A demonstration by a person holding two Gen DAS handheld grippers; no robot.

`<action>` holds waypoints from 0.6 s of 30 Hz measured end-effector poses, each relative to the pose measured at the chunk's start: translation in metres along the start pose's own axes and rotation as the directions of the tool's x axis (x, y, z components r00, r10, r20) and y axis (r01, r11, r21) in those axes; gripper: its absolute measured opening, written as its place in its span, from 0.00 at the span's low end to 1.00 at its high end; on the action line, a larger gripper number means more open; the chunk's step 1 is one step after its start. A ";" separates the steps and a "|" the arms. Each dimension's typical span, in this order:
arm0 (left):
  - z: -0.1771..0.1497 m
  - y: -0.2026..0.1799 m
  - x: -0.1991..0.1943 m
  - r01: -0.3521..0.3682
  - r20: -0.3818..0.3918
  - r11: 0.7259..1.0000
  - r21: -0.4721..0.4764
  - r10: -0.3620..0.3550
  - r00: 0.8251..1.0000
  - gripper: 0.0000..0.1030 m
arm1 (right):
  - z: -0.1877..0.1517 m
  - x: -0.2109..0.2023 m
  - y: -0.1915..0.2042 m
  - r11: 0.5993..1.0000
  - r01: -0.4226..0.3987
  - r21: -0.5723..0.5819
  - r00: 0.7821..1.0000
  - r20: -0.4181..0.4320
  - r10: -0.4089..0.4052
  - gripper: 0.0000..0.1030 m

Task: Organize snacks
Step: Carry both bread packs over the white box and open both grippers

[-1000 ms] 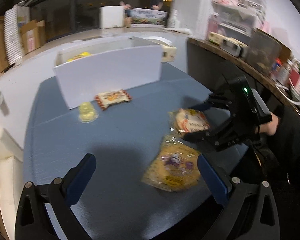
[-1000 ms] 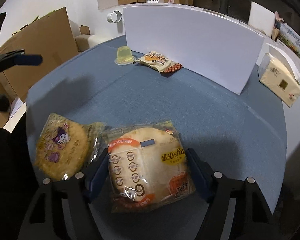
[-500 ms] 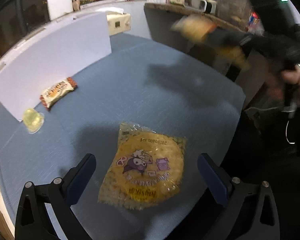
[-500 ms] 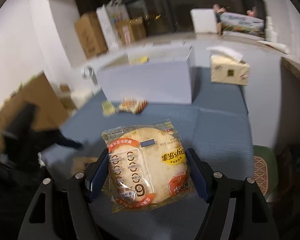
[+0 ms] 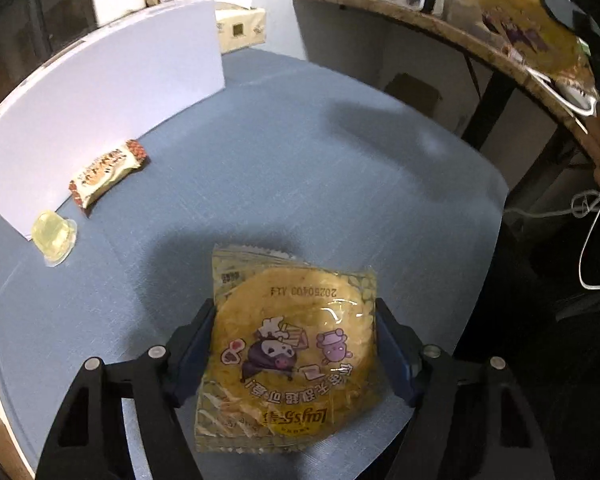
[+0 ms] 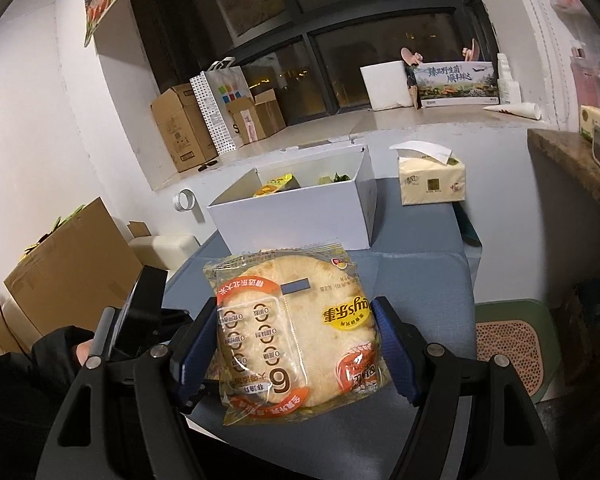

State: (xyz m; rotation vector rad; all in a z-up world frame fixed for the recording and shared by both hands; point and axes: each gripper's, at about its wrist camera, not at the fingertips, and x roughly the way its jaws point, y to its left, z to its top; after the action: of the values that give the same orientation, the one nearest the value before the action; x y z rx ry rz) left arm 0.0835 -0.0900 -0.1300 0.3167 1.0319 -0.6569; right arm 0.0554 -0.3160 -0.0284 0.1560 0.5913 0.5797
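Observation:
A yellow snack pack (image 5: 292,344) with cartoon figures lies on the blue table (image 5: 300,160). My left gripper (image 5: 294,314) straddles it, its jaws closing, and both pads touch the pack's sides. My right gripper (image 6: 296,308) is shut on an orange-and-white rice cracker pack (image 6: 296,340), held in the air and facing the open white box (image 6: 300,216). That held pack shows blurred at the top right of the left wrist view (image 5: 519,12). A small wrapped bar (image 5: 106,172) and a jelly cup (image 5: 54,236) lie by the box wall (image 5: 100,92).
The white box holds several snacks. A tissue box (image 6: 431,180) stands to its right. A wooden counter (image 5: 499,56) borders the table. A green stool (image 6: 511,344) and cardboard boxes (image 6: 72,276) stand beside it. A hand (image 6: 82,354) holds the left gripper's handle.
The left gripper has come down over the yellow pack and its jaws have narrowed onto it. The right gripper has lifted its cracker pack off the table and turned towards the white box.

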 end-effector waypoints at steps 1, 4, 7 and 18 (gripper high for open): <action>-0.001 0.000 0.000 -0.006 0.000 1.000 -0.001 0.006 1.000 0.76 | 0.001 0.000 0.001 1.000 -0.004 -0.004 1.000 0.002 0.004 0.76; -0.002 0.001 -0.010 -0.048 0.028 0.998 -0.033 0.049 0.998 0.76 | 0.001 0.000 0.005 1.000 -0.005 -0.010 1.000 0.005 0.005 0.76; -0.002 0.007 -0.042 -0.068 0.132 0.994 -0.091 0.079 0.988 0.76 | 0.002 0.006 0.008 1.000 0.011 -0.017 1.000 0.003 -0.011 0.76; 0.051 0.082 -0.148 -0.171 0.372 0.904 -0.392 0.325 0.869 0.76 | 0.060 0.070 0.019 1.000 0.028 -0.012 1.000 0.009 -0.027 0.76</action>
State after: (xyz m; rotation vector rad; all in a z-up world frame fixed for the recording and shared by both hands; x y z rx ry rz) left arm 0.1195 -0.0016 0.0191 -0.0117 0.6448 -0.2741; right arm 0.1281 -0.2595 -0.0070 0.1388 0.5809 0.5555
